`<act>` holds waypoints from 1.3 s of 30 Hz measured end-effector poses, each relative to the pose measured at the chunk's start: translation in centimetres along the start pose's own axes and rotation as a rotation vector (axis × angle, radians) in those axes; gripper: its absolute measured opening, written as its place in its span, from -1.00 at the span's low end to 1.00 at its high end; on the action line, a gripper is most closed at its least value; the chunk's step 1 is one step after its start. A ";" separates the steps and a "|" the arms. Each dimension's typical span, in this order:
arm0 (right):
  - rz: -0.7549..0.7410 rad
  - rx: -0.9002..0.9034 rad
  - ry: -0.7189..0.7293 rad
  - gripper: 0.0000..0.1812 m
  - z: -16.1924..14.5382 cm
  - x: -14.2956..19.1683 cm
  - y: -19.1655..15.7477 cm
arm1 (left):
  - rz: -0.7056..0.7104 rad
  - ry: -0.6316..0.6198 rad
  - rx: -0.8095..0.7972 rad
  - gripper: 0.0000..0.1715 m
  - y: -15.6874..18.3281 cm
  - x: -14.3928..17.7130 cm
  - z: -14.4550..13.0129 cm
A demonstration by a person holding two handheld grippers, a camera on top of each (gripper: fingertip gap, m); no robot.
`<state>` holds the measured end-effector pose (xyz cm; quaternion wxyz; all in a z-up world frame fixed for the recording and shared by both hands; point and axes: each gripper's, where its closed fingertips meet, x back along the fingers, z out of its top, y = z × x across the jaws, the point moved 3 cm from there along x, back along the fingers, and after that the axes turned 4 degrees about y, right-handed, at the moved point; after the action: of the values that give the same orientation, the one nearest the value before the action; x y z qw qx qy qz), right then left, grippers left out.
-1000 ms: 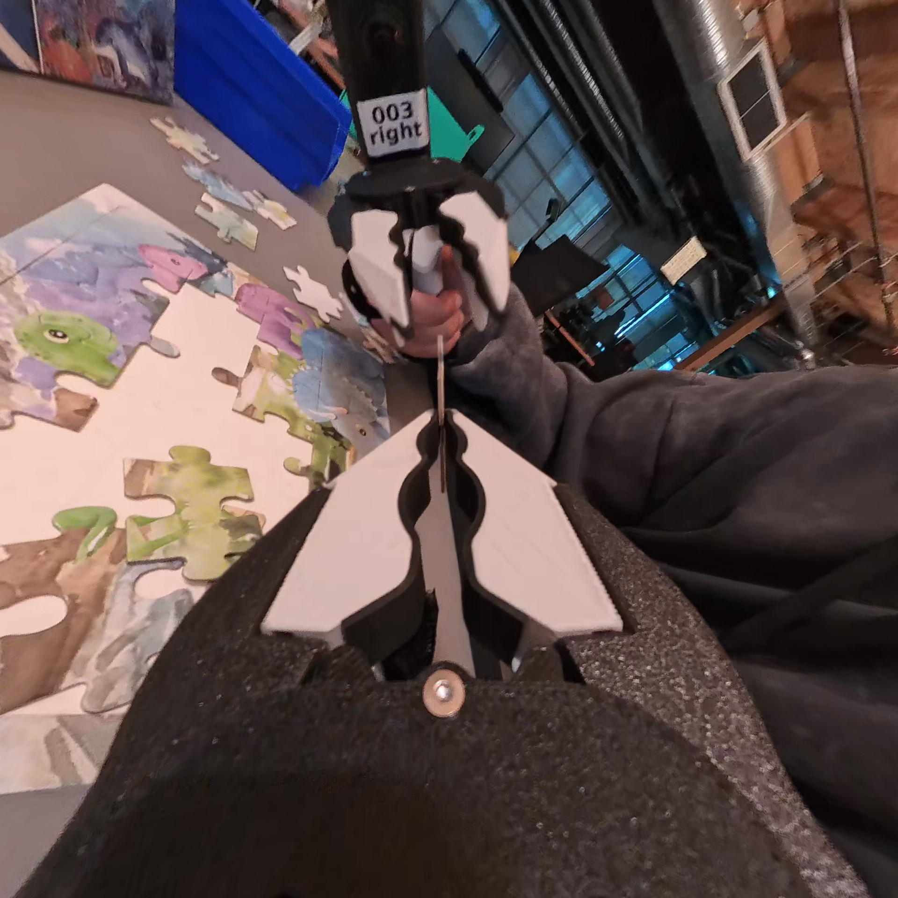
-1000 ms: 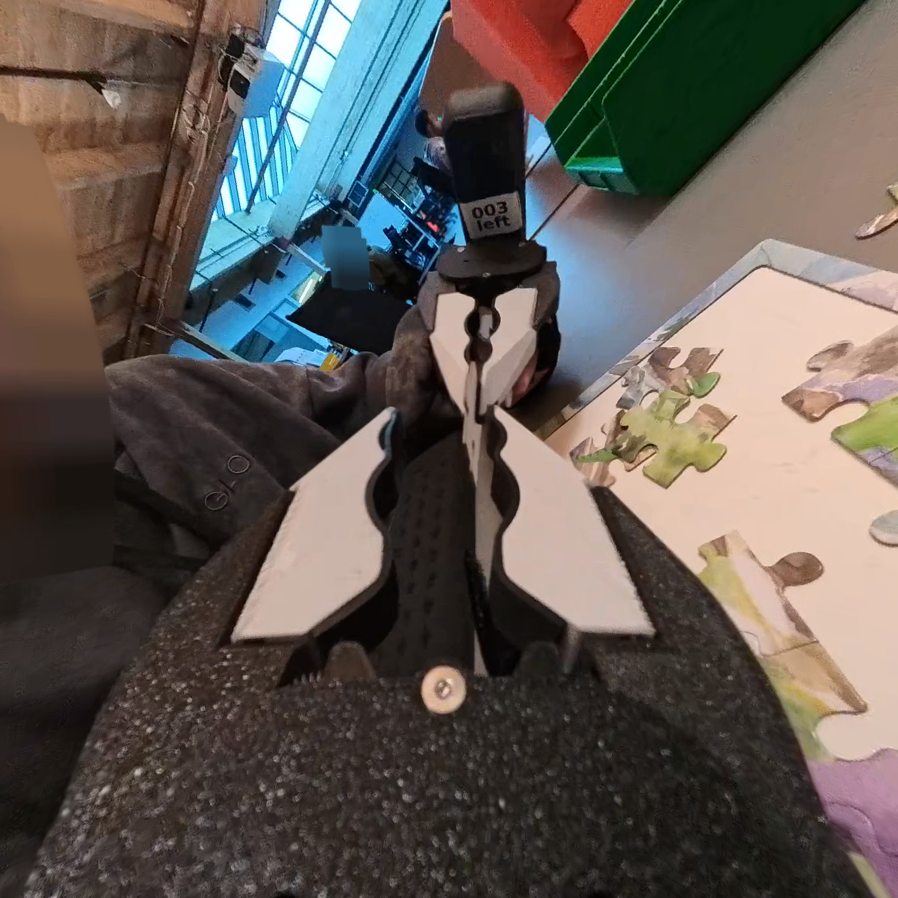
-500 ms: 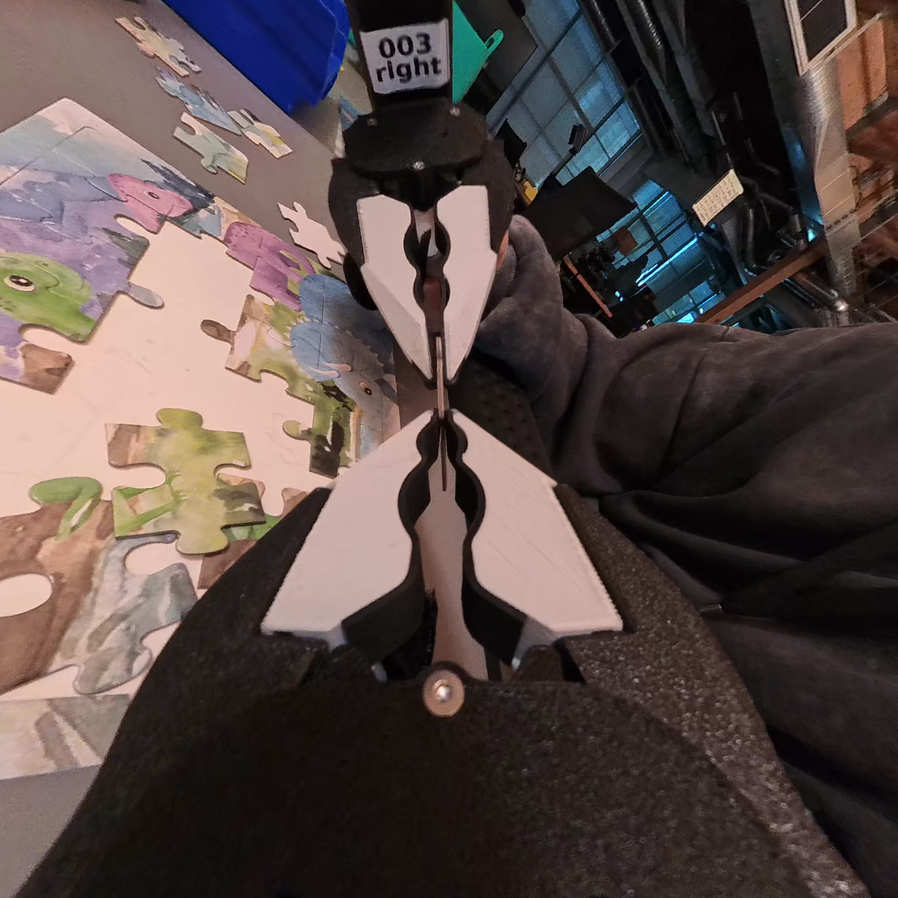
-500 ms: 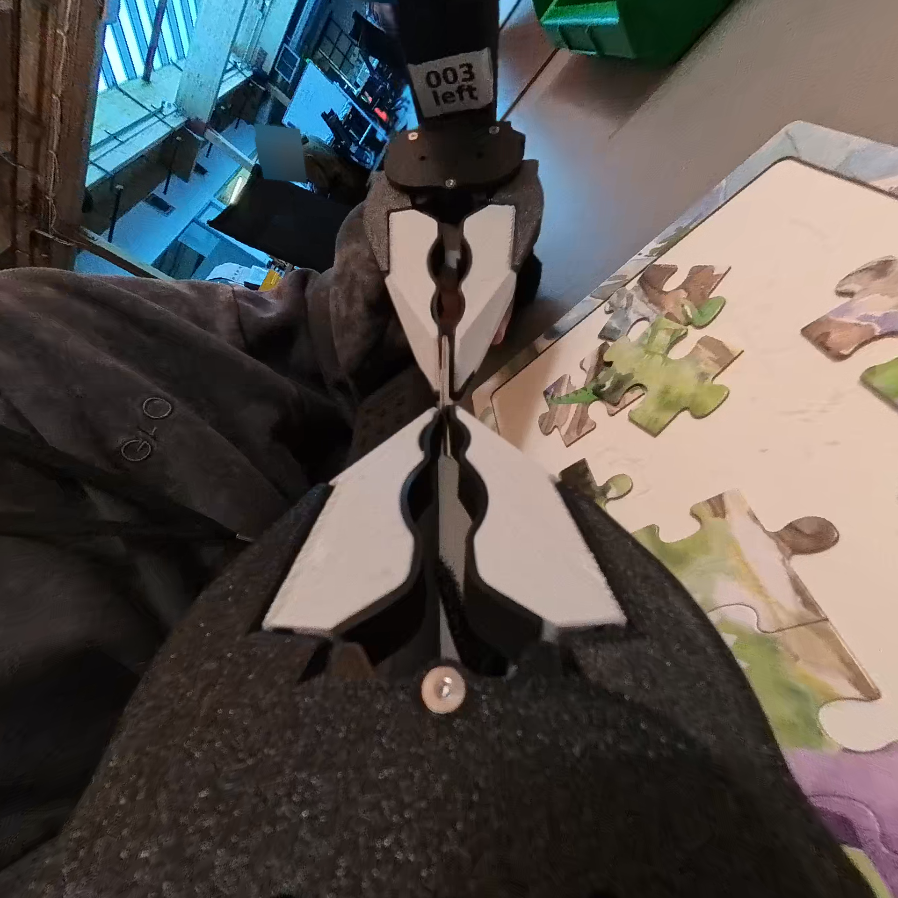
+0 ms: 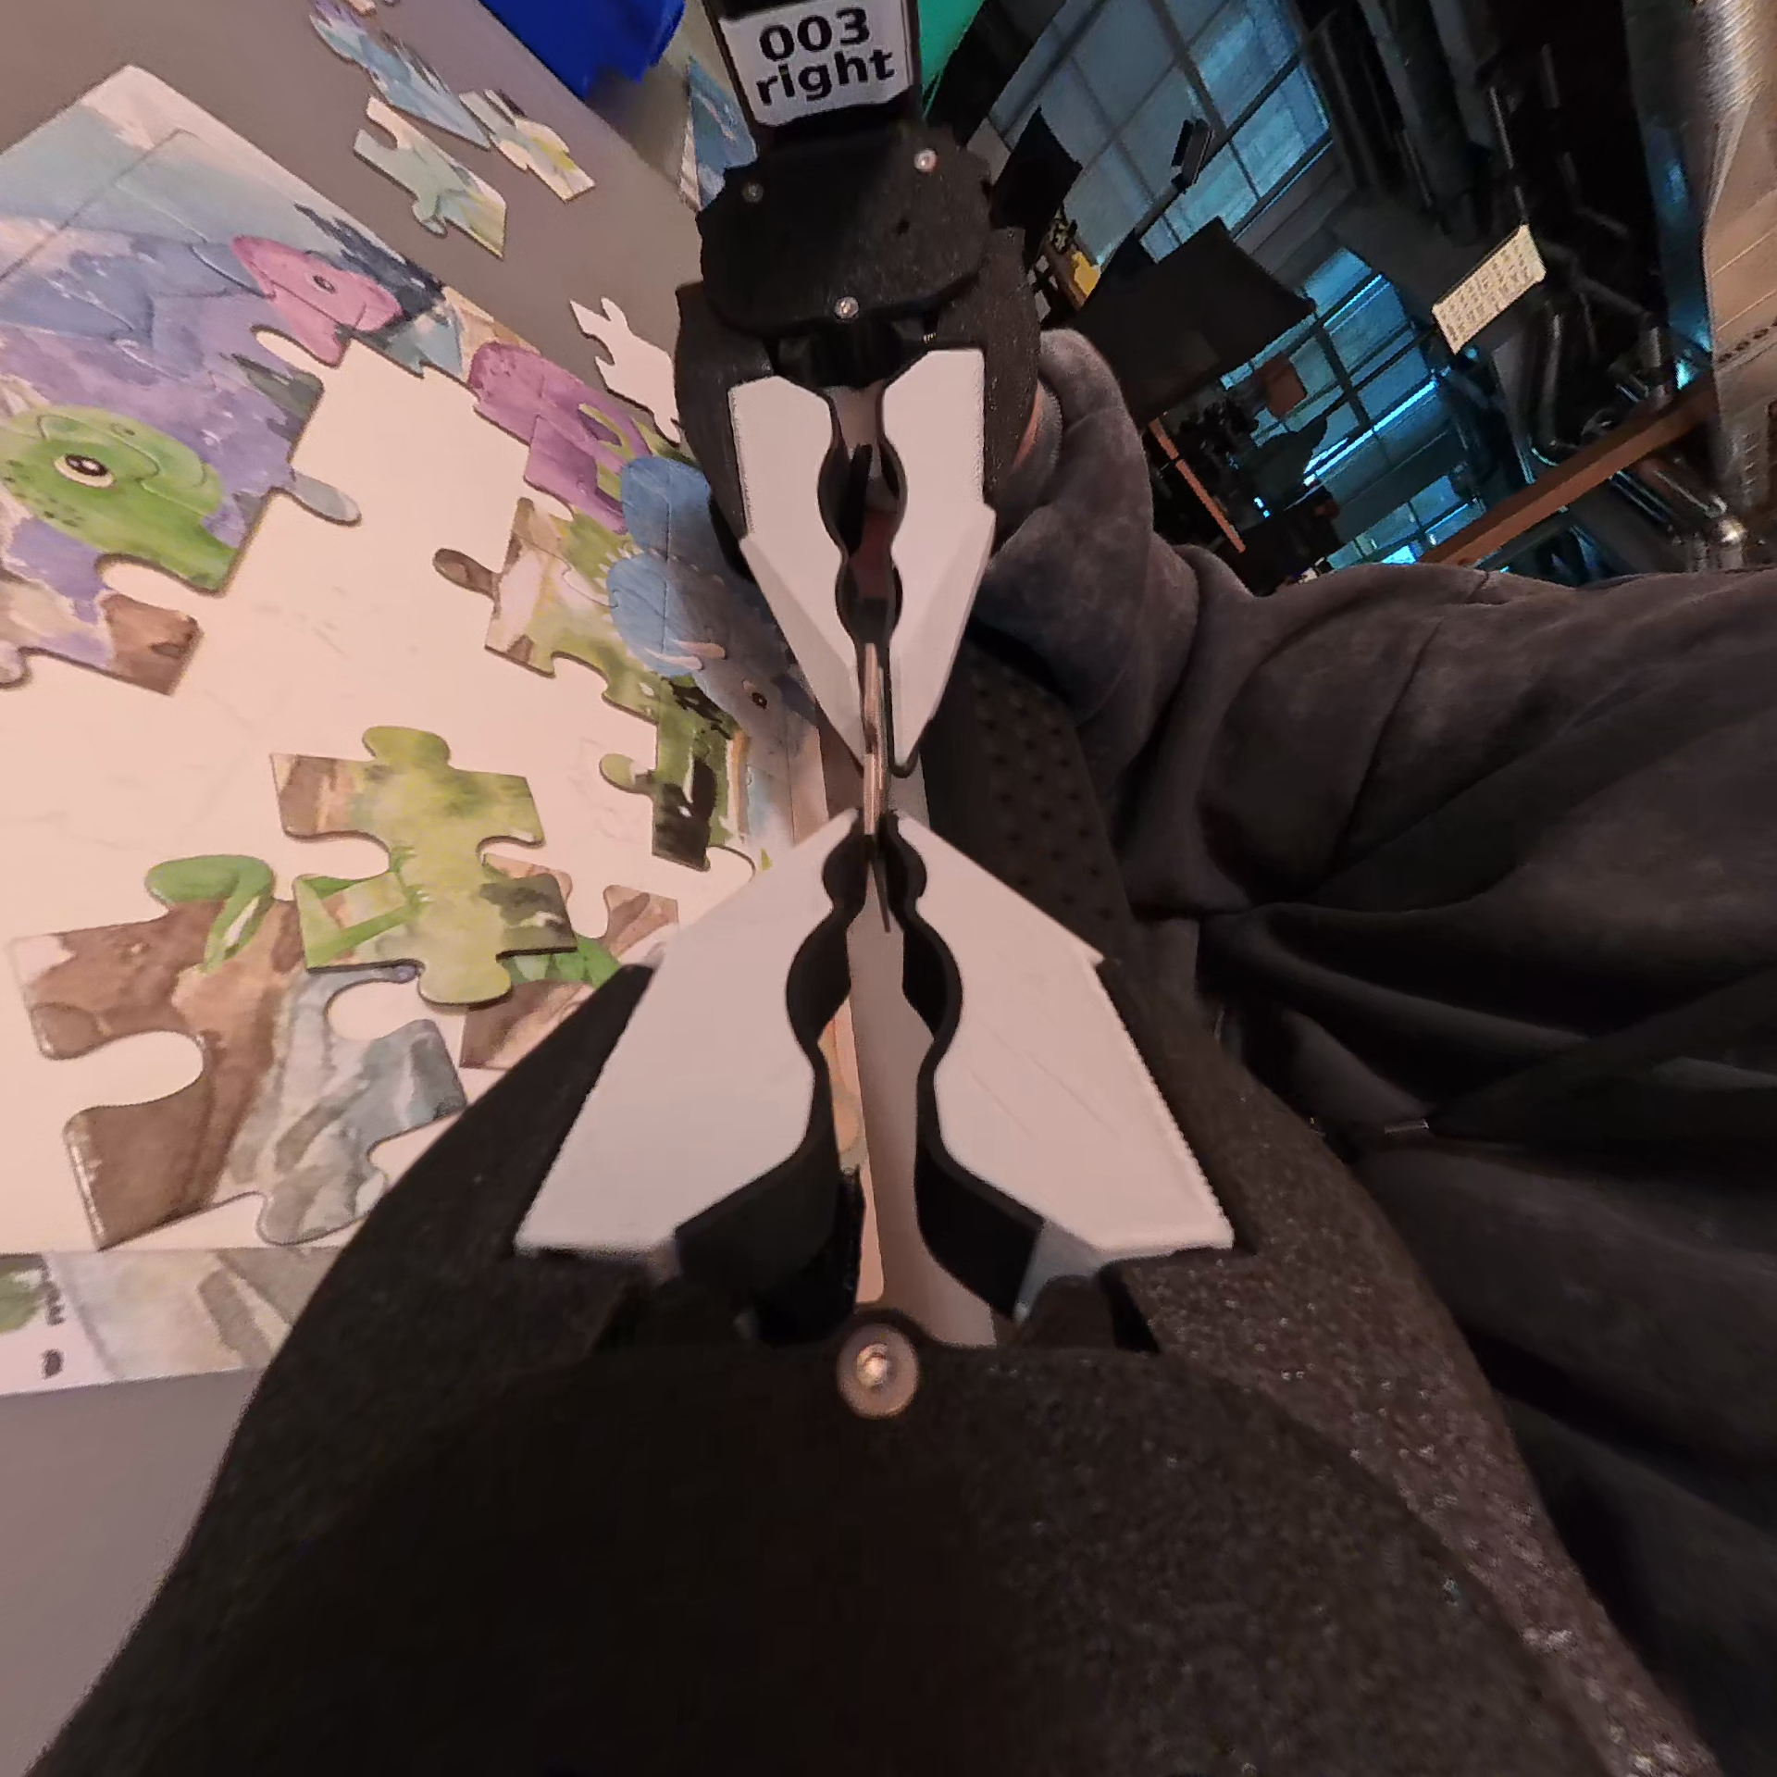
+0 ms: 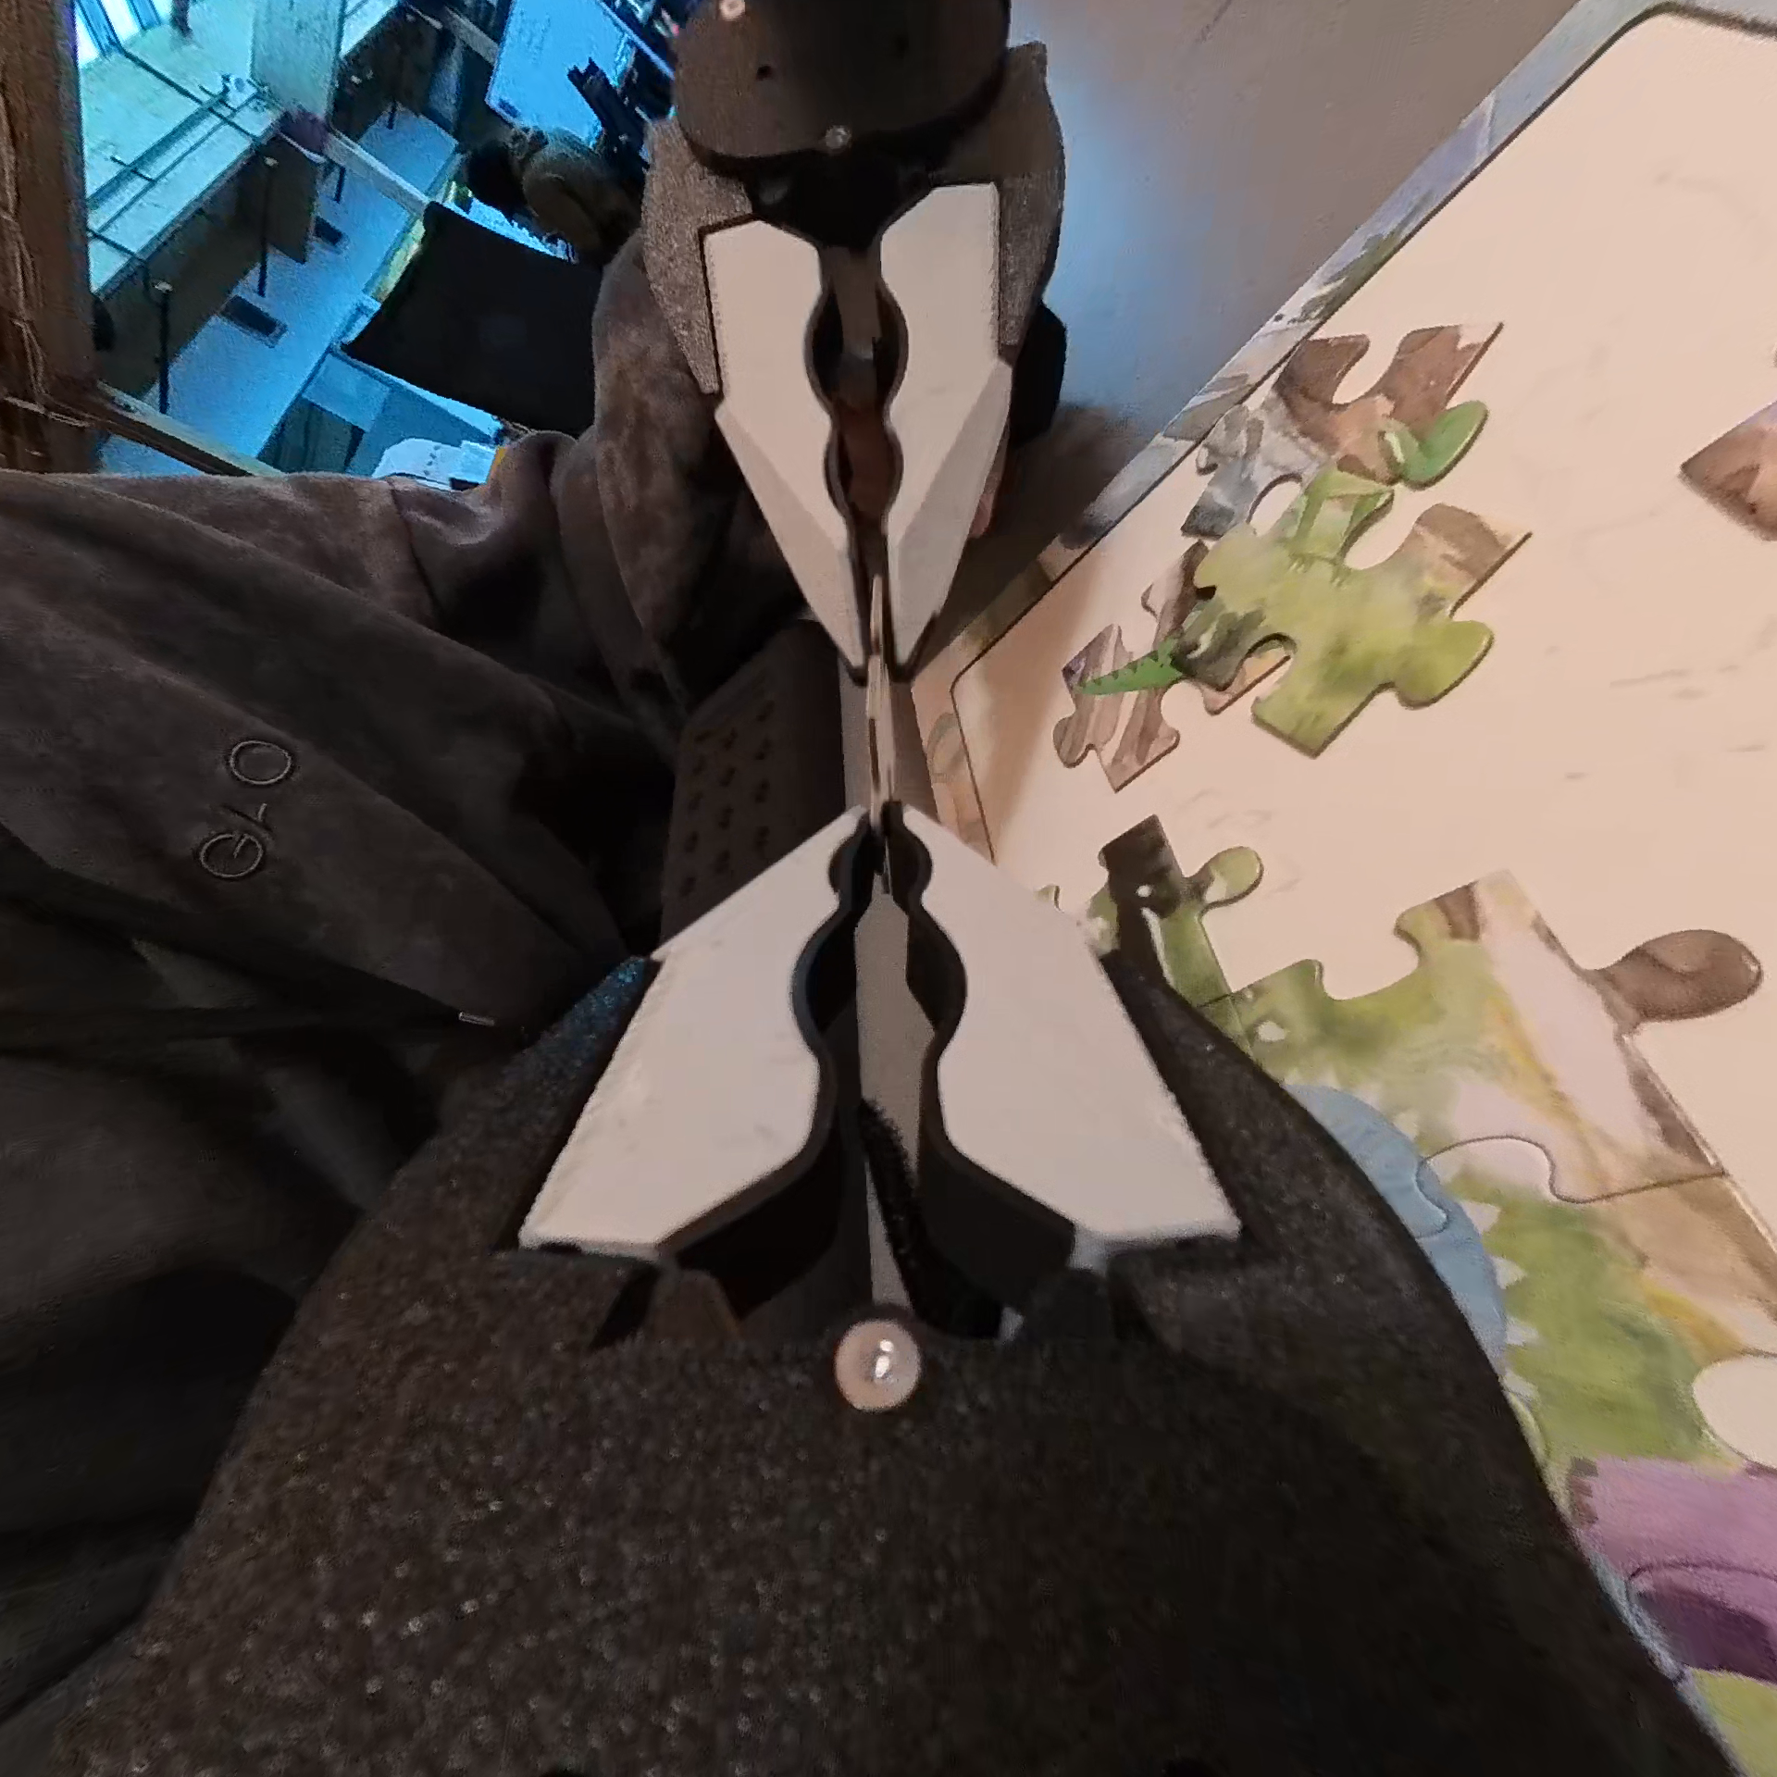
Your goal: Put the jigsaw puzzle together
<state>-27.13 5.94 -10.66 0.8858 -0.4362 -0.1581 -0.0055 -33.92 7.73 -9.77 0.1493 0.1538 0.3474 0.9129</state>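
Two hand-held tools meet tip to tip above the near edge of a worktop (image 5: pixel 115 58), both clamped on a single jigsaw piece (image 5: pixel 870 769) seen edge-on as a thin sliver. The left tool (image 5: pixel 870 835) pinches one end of the piece with its white fingers (image 5: pixel 712 1058) pressed together; the right tool (image 5: pixel 870 745), pointing back toward it, grips the other end. From the opposite camera, the right tool (image 6: pixel 877 817) and left tool (image 6: pixel 873 663) appear in the same nose-to-nose hold on the piece (image 6: pixel 875 731). Behind them hangs a person's dark grey sleeve (image 5: pixel 1346 769). To the left, the puzzle board (image 5: pixel 317 673) lies partly filled, with a loose green piece (image 5: pixel 423 865) lying over assembled brown sections, and a green dinosaur section (image 5: pixel 106 481) farther off. Spare pieces (image 5: pixel 433 183) lie on the grey worktop beyond the board.
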 end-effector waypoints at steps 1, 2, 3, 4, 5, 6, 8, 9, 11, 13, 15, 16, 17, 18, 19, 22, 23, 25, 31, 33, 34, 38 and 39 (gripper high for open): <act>-0.007 -0.001 -0.013 -0.98 -0.2 -0.2 0.1 | 0.000 -0.014 0.010 -0.98 0.0 0.0 -0.2; -0.012 0.004 -0.022 -0.96 -0.3 -0.3 0.2 | 0.006 -0.028 0.019 -0.99 -0.1 -0.1 -0.4; -0.020 0.010 -0.023 -0.88 -0.3 -0.3 0.2 | 0.017 -0.038 0.028 -0.99 -0.3 -0.1 -0.5; -0.025 0.012 -0.016 -0.82 -0.2 -0.3 0.2 | 0.025 -0.044 0.037 -0.99 -0.5 0.0 -0.6; -0.026 0.008 -0.007 -0.82 0.0 -0.2 0.2 | 0.024 -0.049 0.048 -0.99 -0.6 0.0 -0.7; -0.029 0.004 -0.002 -0.84 0.1 0.0 0.3 | 0.019 -0.046 0.055 -0.99 -0.6 0.1 -0.7; -0.044 0.012 0.008 -0.89 0.2 0.2 0.5 | 0.015 -0.037 0.059 -0.99 -0.6 0.2 -0.6; -0.049 0.018 0.014 -0.90 0.3 0.2 0.5 | 0.017 -0.038 0.059 -0.98 -0.6 0.2 -0.6; -0.056 0.021 0.033 -0.90 0.6 0.4 0.6 | 0.017 -0.040 0.057 -0.98 -0.6 0.2 -0.6; -0.062 0.021 0.045 -0.93 0.8 0.7 0.6 | 0.020 -0.039 0.056 -0.99 -0.7 0.2 -0.6; -0.077 0.032 0.057 -0.98 1.0 0.8 0.7 | 0.018 -0.035 0.055 -0.98 -0.6 0.2 -0.5; -0.079 0.036 0.060 -0.98 1.0 0.9 0.7 | 0.020 -0.032 0.053 -0.99 -0.7 0.2 -0.5; -0.082 0.038 0.062 -0.98 1.1 0.9 0.7 | 0.022 -0.029 0.050 -0.99 -0.7 0.3 -0.4; -0.084 0.040 0.064 -0.98 1.1 0.9 0.7 | 0.022 -0.027 0.048 -0.98 -0.7 0.3 -0.4; -0.084 0.041 0.062 -0.98 1.1 0.9 0.7 | 0.024 -0.026 0.047 -0.98 -0.7 0.3 -0.3; -0.093 0.047 0.053 -0.98 1.0 0.8 0.8 | 0.029 -0.025 0.048 -0.99 -0.8 0.4 -0.3; -0.095 0.046 0.051 -0.98 0.9 0.8 0.8 | 0.029 -0.022 0.051 -0.99 -0.9 0.4 -0.3; -0.099 0.046 0.050 -0.99 0.9 0.8 0.9 | 0.027 -0.020 0.057 -0.99 -1.0 0.4 -0.3; -0.117 0.102 0.094 -0.98 1.7 1.2 0.5 | 0.014 -0.034 0.054 -0.98 -0.8 0.3 -0.6; -0.116 0.117 0.102 -0.98 1.9 1.2 0.3 | 0.009 -0.047 0.047 -0.98 -0.6 0.1 -0.8; -0.119 0.118 0.101 -0.98 1.8 1.1 0.3 | 0.012 -0.057 0.042 -0.98 -0.6 0.0 -0.9; -0.115 0.144 0.093 -0.98 1.7 0.7 0.0 | -0.014 -0.124 0.028 -0.98 0.0 -0.6 -2.0; -0.117 0.152 0.090 -0.98 1.7 0.5 -0.1 | -0.009 -0.140 0.015 -0.98 0.0 -0.8 -2.3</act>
<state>-27.11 7.29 -9.47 0.9207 -0.3573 -0.1433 -0.0647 -34.06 6.08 -11.54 0.1760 0.2170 0.3438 0.8965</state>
